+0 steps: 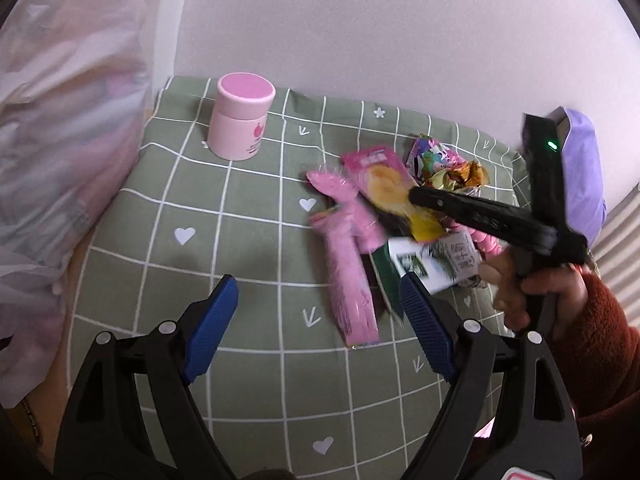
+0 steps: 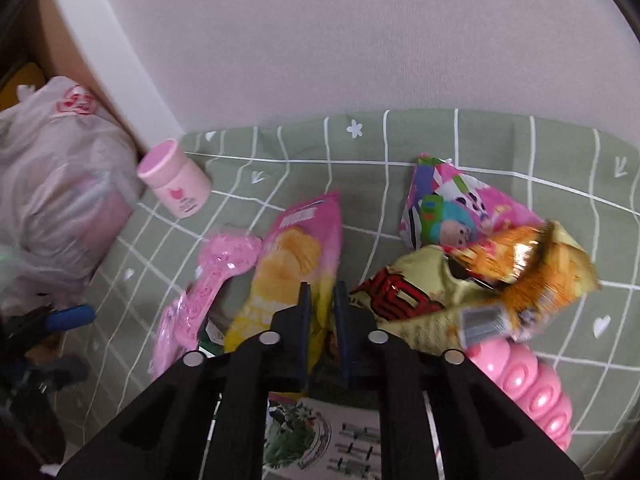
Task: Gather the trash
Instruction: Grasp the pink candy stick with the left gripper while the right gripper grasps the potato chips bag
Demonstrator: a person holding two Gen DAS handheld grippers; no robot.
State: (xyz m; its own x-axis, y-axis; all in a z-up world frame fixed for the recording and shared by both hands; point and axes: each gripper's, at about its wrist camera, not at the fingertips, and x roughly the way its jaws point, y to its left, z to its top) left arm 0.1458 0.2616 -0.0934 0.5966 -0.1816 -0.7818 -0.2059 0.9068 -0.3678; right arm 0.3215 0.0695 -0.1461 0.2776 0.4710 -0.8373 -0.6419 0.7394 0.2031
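A: Right claw (image 2: 320,300) nearly closed, fingers narrowly apart over the lower end of the pink-and-yellow chip bag (image 2: 298,264); impossible to tell whether any foil is pinched.

B: Left claw (image 1: 316,320) wide open, holding nothing, poised above the green checked surface (image 1: 224,208).

A: Trash heaped at about three o'clock of the pink jar (image 1: 242,120): pink wrapper (image 1: 348,264), cartoon packet (image 2: 452,208), crumpled orange bag (image 2: 532,268), white printed pack (image 1: 436,264).

B: Risk: slick foil slipping from a shallow pinch.

A: Also dragging neighbouring wrappers off the edge, given the overlap.

B: Plastic bag (image 1: 60,128) at nine o'clock, well apart; long carry, likely drop.
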